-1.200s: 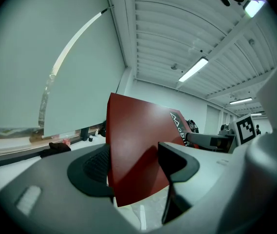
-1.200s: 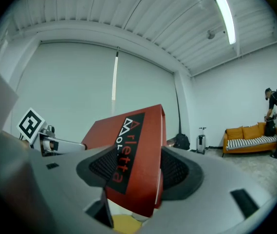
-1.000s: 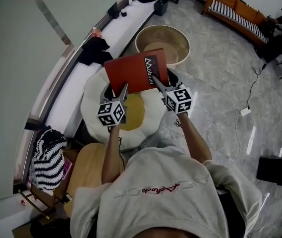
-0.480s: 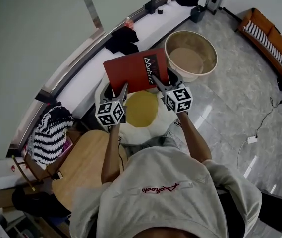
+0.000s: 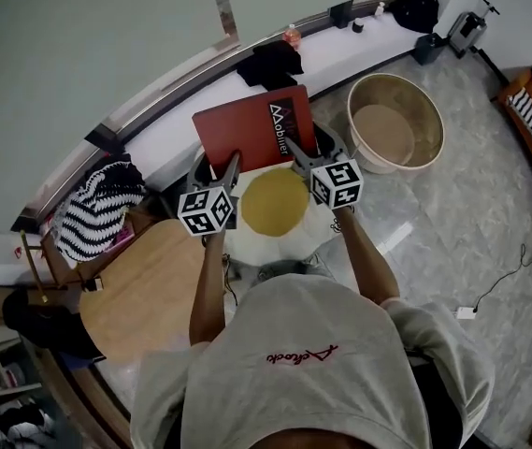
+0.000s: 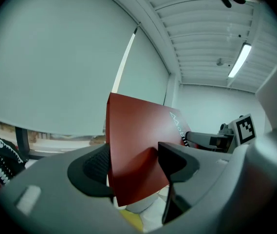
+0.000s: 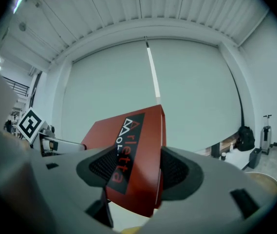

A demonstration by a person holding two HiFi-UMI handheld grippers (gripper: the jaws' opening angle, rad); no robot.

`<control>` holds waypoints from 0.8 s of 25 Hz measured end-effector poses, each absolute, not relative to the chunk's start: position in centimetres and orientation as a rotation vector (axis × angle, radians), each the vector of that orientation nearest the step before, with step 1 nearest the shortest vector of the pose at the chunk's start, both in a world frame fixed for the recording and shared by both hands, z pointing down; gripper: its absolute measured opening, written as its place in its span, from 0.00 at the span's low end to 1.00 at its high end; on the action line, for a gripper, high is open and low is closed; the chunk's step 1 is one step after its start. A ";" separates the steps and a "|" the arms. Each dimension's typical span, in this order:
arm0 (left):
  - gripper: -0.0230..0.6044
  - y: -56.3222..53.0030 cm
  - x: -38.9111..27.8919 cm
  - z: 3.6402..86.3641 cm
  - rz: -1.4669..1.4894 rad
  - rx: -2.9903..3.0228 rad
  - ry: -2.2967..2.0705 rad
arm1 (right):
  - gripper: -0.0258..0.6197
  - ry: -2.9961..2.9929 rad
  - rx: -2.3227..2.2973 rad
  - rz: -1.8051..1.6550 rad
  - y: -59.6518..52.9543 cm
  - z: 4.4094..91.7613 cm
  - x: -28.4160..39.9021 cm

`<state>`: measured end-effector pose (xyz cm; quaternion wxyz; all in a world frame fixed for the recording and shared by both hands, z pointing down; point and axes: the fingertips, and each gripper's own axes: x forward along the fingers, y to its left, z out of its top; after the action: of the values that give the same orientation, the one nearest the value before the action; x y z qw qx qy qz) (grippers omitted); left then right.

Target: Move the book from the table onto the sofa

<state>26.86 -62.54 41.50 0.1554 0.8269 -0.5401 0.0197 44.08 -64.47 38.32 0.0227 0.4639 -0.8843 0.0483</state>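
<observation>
A thin red book (image 5: 256, 129) with white lettering is held up in the air between both grippers. My left gripper (image 5: 232, 165) is shut on its near left corner, and the red cover (image 6: 138, 150) fills the space between the jaws in the left gripper view. My right gripper (image 5: 297, 157) is shut on the near right corner; the book (image 7: 133, 165) sits clamped between its ribbed pads. Below the book lies a white egg-shaped cushion seat (image 5: 308, 237) with a yellow centre (image 5: 273, 202).
A round wooden table (image 5: 144, 283) is at my lower left. A large beige tub (image 5: 395, 124) stands on the marble floor to the right. A white ledge (image 5: 181, 120) runs along the window, with a black garment (image 5: 270, 62) and a striped knitted bag (image 5: 93, 209).
The whole scene has swung round under the head view as I turn: the tub has moved right and the wooden table has come further into sight. The book stays held between both grippers.
</observation>
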 end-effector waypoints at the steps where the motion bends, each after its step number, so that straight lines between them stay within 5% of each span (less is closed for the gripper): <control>1: 0.50 -62.4 27.0 41.7 0.058 2.352 -1.567 | 0.45 -2.752 1.410 0.152 -64.7 38.5 44.1; 20: 0.50 -62.7 27.5 47.1 0.177 2.159 -1.675 | 0.45 -2.790 1.152 0.315 -67.9 44.5 44.1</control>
<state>27.52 -62.72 47.06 0.2002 0.7725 -0.5994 0.0633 44.13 -67.89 44.48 0.0534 0.3791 -0.9180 0.1036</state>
